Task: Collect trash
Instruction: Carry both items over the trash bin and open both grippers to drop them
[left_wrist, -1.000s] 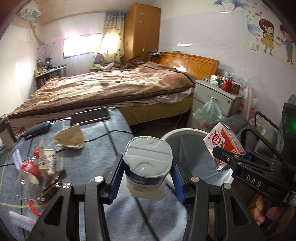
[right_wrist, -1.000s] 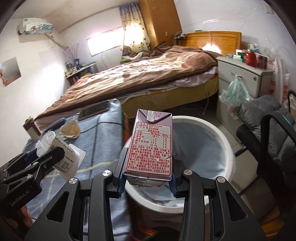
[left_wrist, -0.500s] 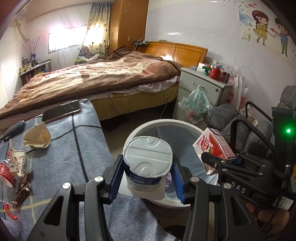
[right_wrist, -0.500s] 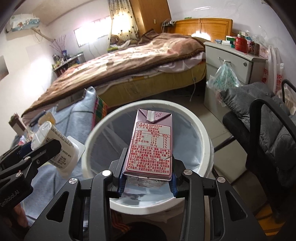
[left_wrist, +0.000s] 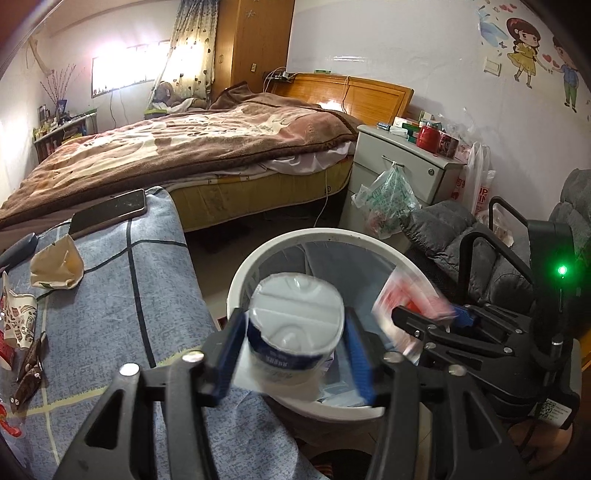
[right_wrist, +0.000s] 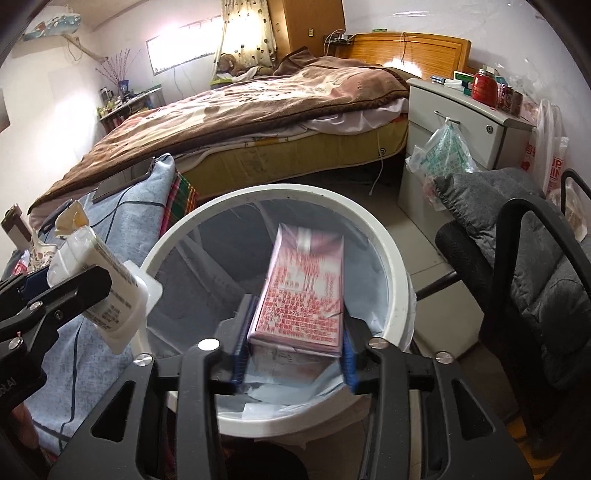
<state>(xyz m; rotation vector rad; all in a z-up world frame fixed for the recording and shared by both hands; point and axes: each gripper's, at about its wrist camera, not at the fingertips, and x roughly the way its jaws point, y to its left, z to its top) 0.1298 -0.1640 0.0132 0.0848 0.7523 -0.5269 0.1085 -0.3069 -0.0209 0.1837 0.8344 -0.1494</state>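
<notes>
A white bin (left_wrist: 243, 280) (right_wrist: 395, 273) with a blue liner stands on the floor beside the blue-covered table (left_wrist: 110, 295). My left gripper (left_wrist: 295, 354) has its jaws spread a little wider than a white yogurt cup (left_wrist: 295, 332), which tilts between them over the bin's near rim; it also shows in the right wrist view (right_wrist: 107, 284). My right gripper (right_wrist: 293, 343) is open over the bin, and a blurred pink milk carton (right_wrist: 301, 291) (left_wrist: 402, 306) tips forward between its spread fingers.
On the table lie a crumpled paper cup (left_wrist: 55, 266), wrappers (left_wrist: 18, 321), chocolate wrappers (left_wrist: 29, 369) and a phone (left_wrist: 107, 216). A grey chair (right_wrist: 517, 258) stands right of the bin. A bed (left_wrist: 184, 155) and a nightstand (left_wrist: 402, 166) are behind.
Both grippers moved right over the bin. The right jaws have spread and the carton tips away, blurred. The left jaws have widened and the yogurt cup has tilted.
</notes>
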